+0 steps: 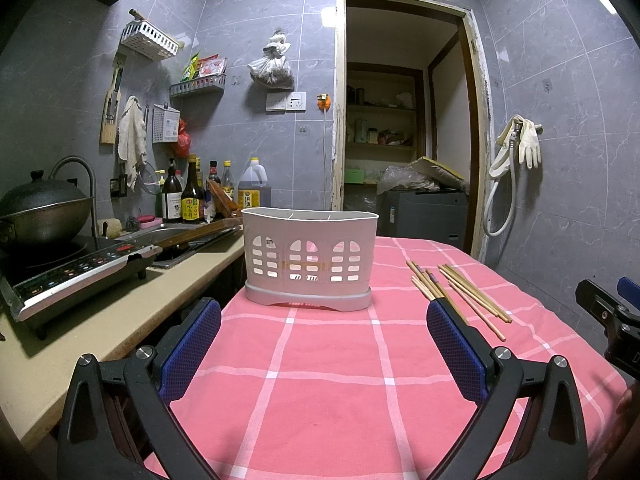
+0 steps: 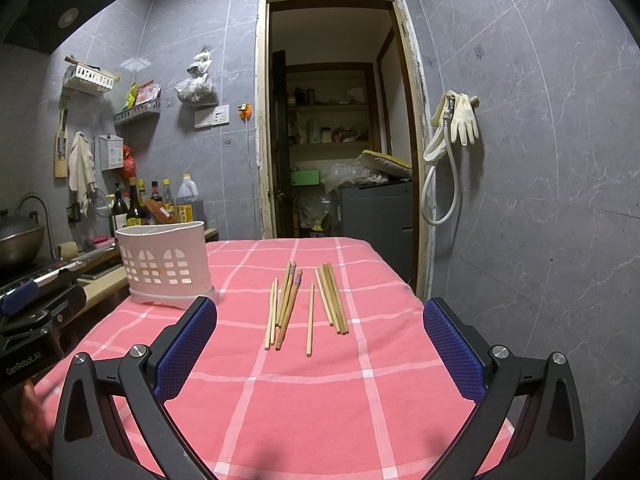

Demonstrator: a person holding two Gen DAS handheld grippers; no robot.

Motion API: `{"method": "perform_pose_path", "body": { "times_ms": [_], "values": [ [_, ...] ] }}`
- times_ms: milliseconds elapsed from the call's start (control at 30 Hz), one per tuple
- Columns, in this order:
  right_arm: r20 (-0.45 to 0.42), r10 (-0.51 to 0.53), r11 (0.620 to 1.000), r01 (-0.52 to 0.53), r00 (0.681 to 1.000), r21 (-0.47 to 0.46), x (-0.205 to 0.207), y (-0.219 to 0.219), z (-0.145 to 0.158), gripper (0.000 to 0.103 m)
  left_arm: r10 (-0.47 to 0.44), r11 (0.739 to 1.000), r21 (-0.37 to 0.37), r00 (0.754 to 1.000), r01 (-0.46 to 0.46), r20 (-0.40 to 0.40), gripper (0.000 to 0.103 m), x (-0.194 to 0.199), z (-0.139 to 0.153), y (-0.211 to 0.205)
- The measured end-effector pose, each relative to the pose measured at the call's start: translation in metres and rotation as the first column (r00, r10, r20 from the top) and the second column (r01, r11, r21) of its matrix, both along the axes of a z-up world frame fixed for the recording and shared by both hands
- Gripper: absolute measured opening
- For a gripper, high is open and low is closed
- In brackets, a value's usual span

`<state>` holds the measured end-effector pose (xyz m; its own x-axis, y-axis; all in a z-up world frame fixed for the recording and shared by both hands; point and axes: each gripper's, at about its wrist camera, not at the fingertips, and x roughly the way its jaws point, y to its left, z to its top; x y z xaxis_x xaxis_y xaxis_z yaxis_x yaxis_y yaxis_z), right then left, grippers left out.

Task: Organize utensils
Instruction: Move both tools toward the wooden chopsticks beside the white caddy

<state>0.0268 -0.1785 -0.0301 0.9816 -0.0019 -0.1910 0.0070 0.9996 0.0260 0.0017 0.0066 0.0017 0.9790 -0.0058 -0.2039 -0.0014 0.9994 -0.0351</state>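
A white perforated utensil holder stands upright on the pink checked tablecloth, at the table's far left; it also shows in the right wrist view. Several wooden chopsticks lie loose on the cloth to its right, in two rough bunches with one single stick between; they also show in the left wrist view. My left gripper is open and empty, facing the holder from a short way back. My right gripper is open and empty, just short of the chopsticks' near ends.
A beige counter runs along the table's left with an induction cooker, a wok, a sink and sauce bottles. An open doorway lies beyond the table. A grey tiled wall stands to the right.
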Motion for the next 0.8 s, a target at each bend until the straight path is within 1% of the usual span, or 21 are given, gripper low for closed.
{"method": "perform_pose_path", "body": {
  "times_ms": [433,533,567,667,800],
  "values": [
    [-0.009,0.003,1.000,-0.003,1.000,-0.003,0.004,-0.001,-0.001,0.103,0.004,1.000,0.000,1.000,-0.004,-0.006,0.101,0.003,-0.005,-0.001],
    [-0.015,0.002,1.000,-0.002,1.000,-0.005,0.004,-0.003,0.000,0.103,0.004,1.000,0.004,1.000,-0.004,-0.002,0.101,0.004,-0.009,-0.001],
    [-0.015,0.002,1.000,-0.002,1.000,-0.009,0.006,-0.003,-0.001,0.103,0.005,1.000,0.003,1.000,-0.005,-0.002,0.101,0.008,-0.016,0.002],
    [-0.014,-0.001,1.000,0.001,1.000,-0.021,0.013,0.000,0.001,0.103,0.014,1.000,-0.004,1.000,-0.014,0.000,0.101,0.014,-0.016,0.004],
    [-0.012,-0.007,1.000,0.007,1.000,-0.029,0.019,0.001,0.007,0.103,0.015,1.000,0.001,1.000,-0.015,0.004,0.101,0.022,-0.008,0.002]
  ]
}}
